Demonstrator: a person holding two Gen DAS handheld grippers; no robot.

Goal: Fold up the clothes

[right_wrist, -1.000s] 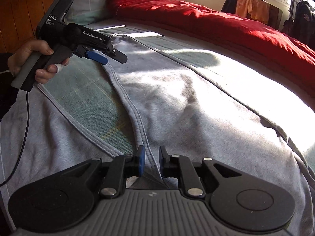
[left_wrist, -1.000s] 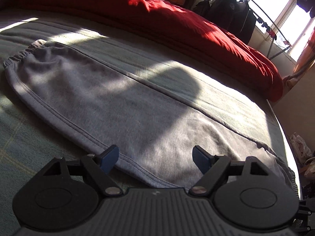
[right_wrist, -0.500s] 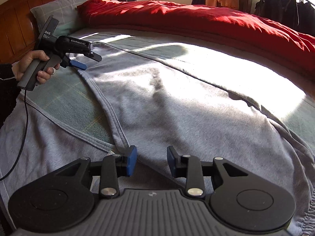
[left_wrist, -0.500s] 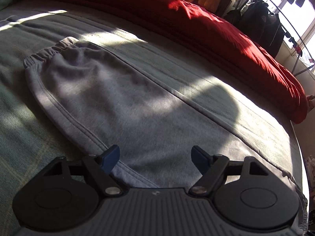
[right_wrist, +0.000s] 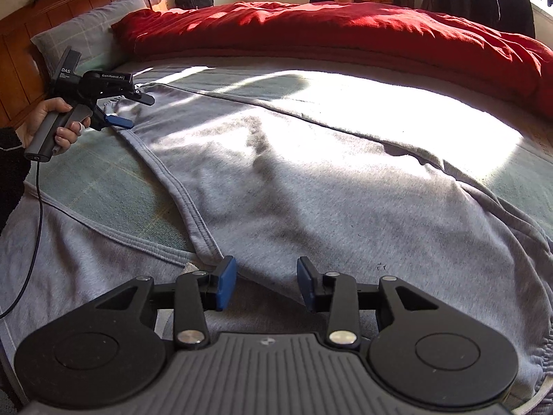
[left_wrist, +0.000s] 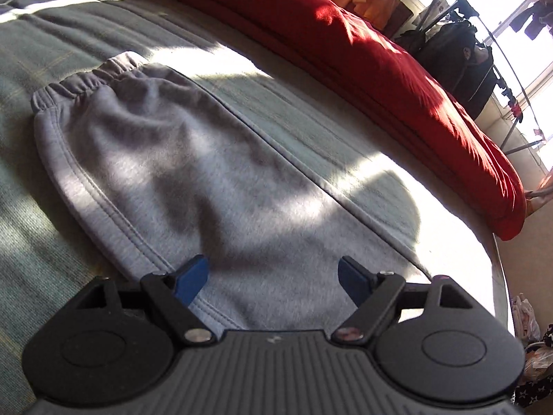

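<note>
So we've got the grey sweatpants (right_wrist: 311, 186) spread flat on the bed (right_wrist: 380, 103), one leg running from near the right gripper (right_wrist: 264, 285) up toward the headboard (right_wrist: 20, 52), where its elastic cuff (left_wrist: 86, 81) sits. The second leg (right_wrist: 69, 263) lies off to the left of that, with a strip of green sheet (right_wrist: 114, 186) showing between the two.

Compared with a second ago, our right gripper has let go: its blue pads were nearly pinched together on the seam at the crotch, and now they're spread well apart with nothing between them. It has also pulled back a bit, so the stitched edge (right_wrist: 193, 214) ends just in front of the left pad. The left gripper (left_wrist: 273, 278) has slid further up the leg toward the cuff, which looks bigger and closer in its own camera now. Its fingers are wide open, same as before, hovering over the grey fabric with the leg's seam passing under the left pad (left_wrist: 191, 278).

In the right camera we can see the left gripper (right_wrist: 126, 110) held in a hand (right_wrist: 57, 128), jaws spread, right by the cuff. The handle reads "DAS" and the body reads "GenRobot.AI".

Past the pants there's a red duvet (right_wrist: 328, 34) bunched along the far side, plus a pillow (right_wrist: 86, 38).
</note>
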